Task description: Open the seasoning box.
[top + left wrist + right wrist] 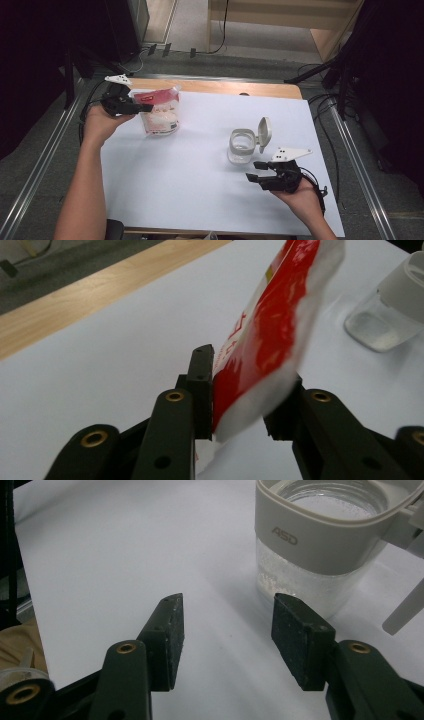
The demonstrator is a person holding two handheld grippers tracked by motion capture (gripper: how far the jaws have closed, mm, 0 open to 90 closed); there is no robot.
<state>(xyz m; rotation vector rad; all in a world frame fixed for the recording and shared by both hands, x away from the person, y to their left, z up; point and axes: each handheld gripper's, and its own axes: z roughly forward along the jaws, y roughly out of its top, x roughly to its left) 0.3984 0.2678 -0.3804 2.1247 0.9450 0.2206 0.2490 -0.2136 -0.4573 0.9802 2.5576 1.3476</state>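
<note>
Jaws: left gripper (245,390) clamps red pouch (270,340) | right gripper (227,640) gaping, empty | jar (320,540) lettering legible up close

The red and white bag (265,345) looks blurry and its top runs off the picture, hiding one jaw's pad.

Left gripper (142,107) clamps the top edge of the red-and-white bag (160,112), upright at the far left of the white sheet (200,190). Right gripper (256,171) sits just beside the jar (242,146), jaws apart, lid (264,132) flipped up.
</note>
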